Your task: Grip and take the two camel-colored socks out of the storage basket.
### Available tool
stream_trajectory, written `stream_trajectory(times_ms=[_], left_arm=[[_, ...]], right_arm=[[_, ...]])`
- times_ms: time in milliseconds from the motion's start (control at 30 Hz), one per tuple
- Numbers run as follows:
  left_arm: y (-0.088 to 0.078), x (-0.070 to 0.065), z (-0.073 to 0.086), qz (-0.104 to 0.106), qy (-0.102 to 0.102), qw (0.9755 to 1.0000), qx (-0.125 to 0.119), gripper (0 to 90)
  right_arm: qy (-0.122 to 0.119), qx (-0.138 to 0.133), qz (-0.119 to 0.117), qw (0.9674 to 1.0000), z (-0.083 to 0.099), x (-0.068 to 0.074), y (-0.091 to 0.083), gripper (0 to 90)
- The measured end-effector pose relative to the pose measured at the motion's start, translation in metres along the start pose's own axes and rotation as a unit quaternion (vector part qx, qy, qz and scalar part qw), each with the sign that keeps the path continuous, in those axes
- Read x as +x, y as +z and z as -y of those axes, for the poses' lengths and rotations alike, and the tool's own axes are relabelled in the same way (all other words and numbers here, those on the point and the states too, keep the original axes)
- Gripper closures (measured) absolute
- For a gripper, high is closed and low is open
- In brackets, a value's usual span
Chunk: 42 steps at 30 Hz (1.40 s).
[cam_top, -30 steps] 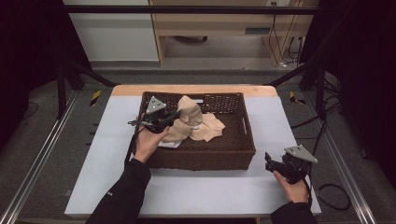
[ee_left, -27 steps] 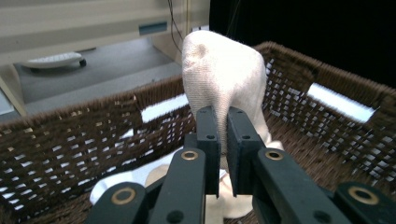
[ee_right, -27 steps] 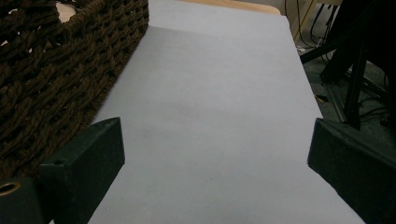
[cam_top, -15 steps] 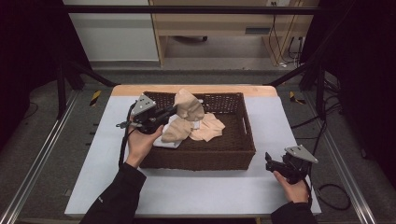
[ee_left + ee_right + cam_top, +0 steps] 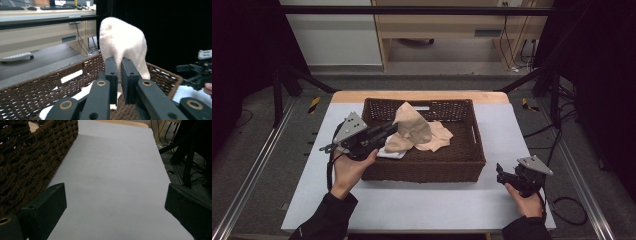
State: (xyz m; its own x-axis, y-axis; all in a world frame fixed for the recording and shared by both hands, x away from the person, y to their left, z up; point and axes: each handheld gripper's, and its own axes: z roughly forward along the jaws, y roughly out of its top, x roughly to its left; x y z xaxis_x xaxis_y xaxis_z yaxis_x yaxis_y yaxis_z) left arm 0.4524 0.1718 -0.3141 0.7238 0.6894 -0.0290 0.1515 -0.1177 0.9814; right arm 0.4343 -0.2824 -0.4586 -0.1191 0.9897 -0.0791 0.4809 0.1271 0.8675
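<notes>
A dark brown wicker basket (image 5: 462,162) stands in the middle of the white table and holds pale beige cloths (image 5: 437,137). My left gripper (image 5: 395,126) is over the basket's left rim, shut on one beige cloth (image 5: 412,125) that it holds lifted, the fabric draping down from the jaws. In the left gripper view the cream cloth (image 5: 122,42) is pinched between the two black pads (image 5: 111,75) above the basket (image 5: 37,97). My right gripper (image 5: 501,175) rests on the table to the right of the basket, jaws wide open (image 5: 115,205) over bare white surface, the basket wall (image 5: 27,157) at its left.
A white cloth (image 5: 389,152) lies in the basket under the beige ones. A wooden cabinet (image 5: 447,25) stands beyond the table. Metal frame rails run along both sides, with cables on the floor at the right (image 5: 562,205).
My left gripper has risen and drawn back to the left, lifting the beige cloth higher out of the basket. The right gripper has stayed still.
</notes>
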Motion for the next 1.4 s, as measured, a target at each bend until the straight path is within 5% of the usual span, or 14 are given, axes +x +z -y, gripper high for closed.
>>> stream_trajectory(times_ms=[300,667,1033,1400], left_arm=[[-0.028,-0.014,0.006,0.022,0.008,0.9997,-0.008,84.3],[-0.047,-0.03,0.03,0.038,0.021,0.999,0.012,84.2],[-0.052,-0.043,0.065,0.059,0.022,0.9963,0.059,84.3],[-0.047,-0.045,0.105,0.068,0.008,0.9894,0.128,84.3]], right_arm=[[0.002,0.001,0.0,1.0,0.0,0.0,-0.001,4.1],[0.002,0.002,0.002,1.0,0.0,0.0,-0.001,4.2],[0.001,0.002,0.003,1.0,0.001,0.0,-0.001,4.2],[0.0,0.003,0.002,1.0,0.001,0.0,-0.002,4.3]])
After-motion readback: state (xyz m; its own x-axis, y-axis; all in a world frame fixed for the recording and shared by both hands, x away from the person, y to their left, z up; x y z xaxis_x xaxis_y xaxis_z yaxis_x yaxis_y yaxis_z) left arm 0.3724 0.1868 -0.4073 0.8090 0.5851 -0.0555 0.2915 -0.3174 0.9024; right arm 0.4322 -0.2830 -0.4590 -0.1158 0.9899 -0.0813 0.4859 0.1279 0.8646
